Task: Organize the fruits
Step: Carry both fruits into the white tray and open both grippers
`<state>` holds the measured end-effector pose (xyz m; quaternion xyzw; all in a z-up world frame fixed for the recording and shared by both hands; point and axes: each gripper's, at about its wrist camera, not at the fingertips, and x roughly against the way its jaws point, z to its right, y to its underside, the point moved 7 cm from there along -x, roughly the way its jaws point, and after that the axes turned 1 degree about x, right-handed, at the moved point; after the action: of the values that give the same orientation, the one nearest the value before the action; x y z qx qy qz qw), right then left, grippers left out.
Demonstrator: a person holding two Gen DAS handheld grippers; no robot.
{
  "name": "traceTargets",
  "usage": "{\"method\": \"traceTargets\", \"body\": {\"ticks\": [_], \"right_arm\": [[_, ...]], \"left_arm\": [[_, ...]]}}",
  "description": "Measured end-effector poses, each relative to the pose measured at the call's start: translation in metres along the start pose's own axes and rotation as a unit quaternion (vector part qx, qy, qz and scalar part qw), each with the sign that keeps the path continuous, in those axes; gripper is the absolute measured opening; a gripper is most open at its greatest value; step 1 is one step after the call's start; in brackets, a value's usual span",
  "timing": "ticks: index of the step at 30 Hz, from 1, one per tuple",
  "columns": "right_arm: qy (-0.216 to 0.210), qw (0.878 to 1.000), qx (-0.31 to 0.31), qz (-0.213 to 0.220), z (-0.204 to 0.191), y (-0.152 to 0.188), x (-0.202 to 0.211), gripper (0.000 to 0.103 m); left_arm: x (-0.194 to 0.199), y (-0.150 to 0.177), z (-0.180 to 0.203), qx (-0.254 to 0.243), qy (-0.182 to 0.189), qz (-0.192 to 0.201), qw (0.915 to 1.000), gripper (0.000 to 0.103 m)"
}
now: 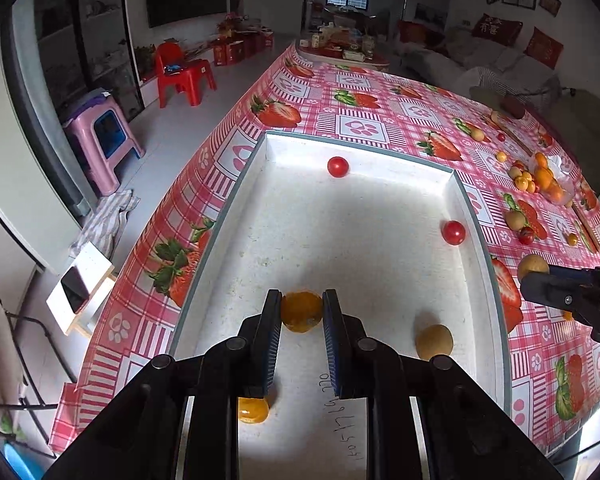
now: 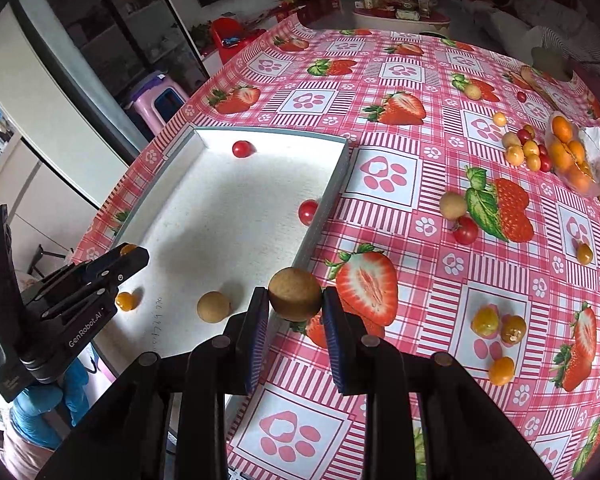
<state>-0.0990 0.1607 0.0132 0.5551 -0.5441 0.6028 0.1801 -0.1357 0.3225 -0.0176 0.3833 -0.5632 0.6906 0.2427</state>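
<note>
Left gripper (image 1: pixel 302 312) clamps an orange fruit (image 1: pixel 301 311) over the white tray (image 1: pixel 256 160); right gripper (image 2: pixel 295 300) grips a brown fruit (image 2: pixel 295 293) at the tray's edge.

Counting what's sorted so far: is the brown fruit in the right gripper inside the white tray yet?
Not yet. The brown fruit is clamped in the right gripper over the white tray's near edge.

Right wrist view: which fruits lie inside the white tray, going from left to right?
Small orange fruit → tan round fruit → far cherry tomato → cherry tomato by the right wall. The fruit at the left gripper's tip is too hidden to place.
</note>
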Motion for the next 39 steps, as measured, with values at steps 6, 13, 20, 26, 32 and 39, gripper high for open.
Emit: {"method": "traceTargets", "body": {"ticks": [6,13,20,26,32,39], "right_arm": [[0.007,1.0,0.025,-0.011,-0.023,-0.019,-0.029,0.03],[0.009,0.999,0.039,-0.037,-0.034,-0.024,-0.066,0.03],[0.02,0.997,0.063,-0.044,-0.039,-0.022,-0.081,0.03],[0.011,0.996,0.071,-0.044,-0.043,-0.021,-0.08,0.043],[0.01,0.998,0.06,-0.004,-0.038,-0.028,-0.05,0.072],[0.007,0.999,0.033,0.013,-0.017,-0.014,-0.024,0.078]], "left_arm": [[-0.019,-0.001,-0.01,0.01,-0.009,-0.023,0.9996,0.022],[-0.026,-0.002,-0.007,-0.004,-0.017,-0.031,0.9994,0.022],[-0.029,0.0,-0.006,-0.012,-0.024,-0.034,0.9991,0.022],[-0.03,0.0,-0.006,-0.012,-0.025,-0.033,0.9991,0.024],[-0.021,-0.002,-0.008,-0.006,-0.033,-0.011,0.9994,0.078],[-0.01,0.001,0.002,-0.01,-0.029,-0.013,0.9995,0.078]]}}
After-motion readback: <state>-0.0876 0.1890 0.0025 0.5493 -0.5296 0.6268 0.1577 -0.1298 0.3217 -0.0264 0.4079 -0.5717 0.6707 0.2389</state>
